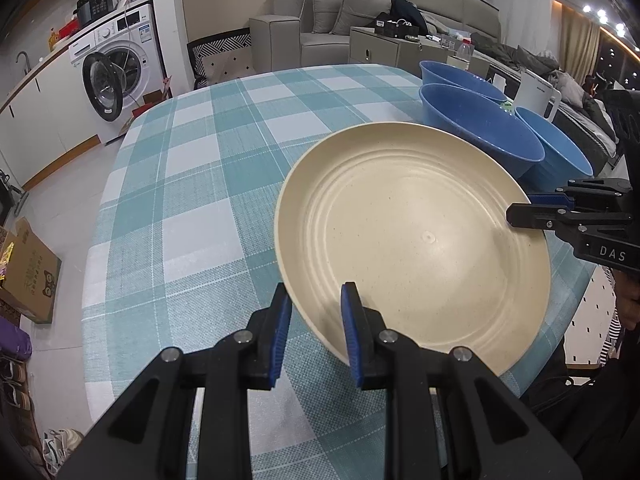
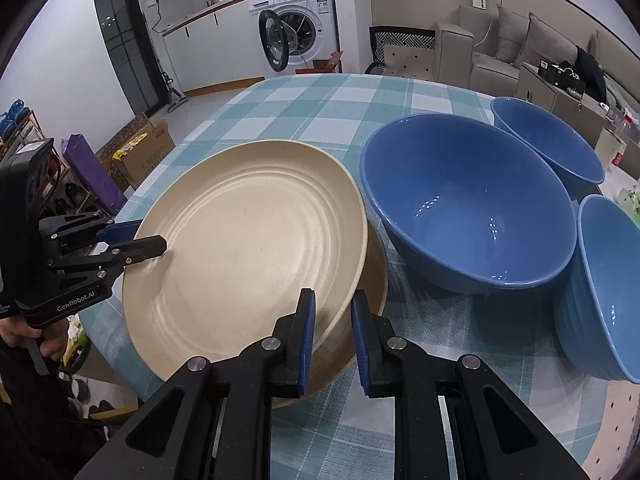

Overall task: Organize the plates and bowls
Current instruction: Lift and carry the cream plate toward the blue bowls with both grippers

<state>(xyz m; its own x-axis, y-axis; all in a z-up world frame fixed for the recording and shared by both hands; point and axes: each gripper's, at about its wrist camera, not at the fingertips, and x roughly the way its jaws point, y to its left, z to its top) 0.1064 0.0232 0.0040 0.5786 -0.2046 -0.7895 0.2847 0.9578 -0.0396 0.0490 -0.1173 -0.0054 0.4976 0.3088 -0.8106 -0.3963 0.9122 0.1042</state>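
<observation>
Fingers of both grippers pinch opposite rims of cream plate (image 1: 412, 240).

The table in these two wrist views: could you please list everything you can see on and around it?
cream plate: one, cream, tilted over the table, gripped at two sides of its rim
lower plate: apparently one, tan-brown, under the cream plate, mostly hidden
blue bowls: three, blue, on the table right of the plates
tablecloth: one, teal-and-white check, covering the table
washing machine: one, white, door open, by the far wall
sofa: one, grey, beyond the table
cardboard box: one, brown, on the floor
left gripper: black, blue pads, jaws shut on the cream plate
right gripper: same colours, jaws shut on the cream plate
</observation>
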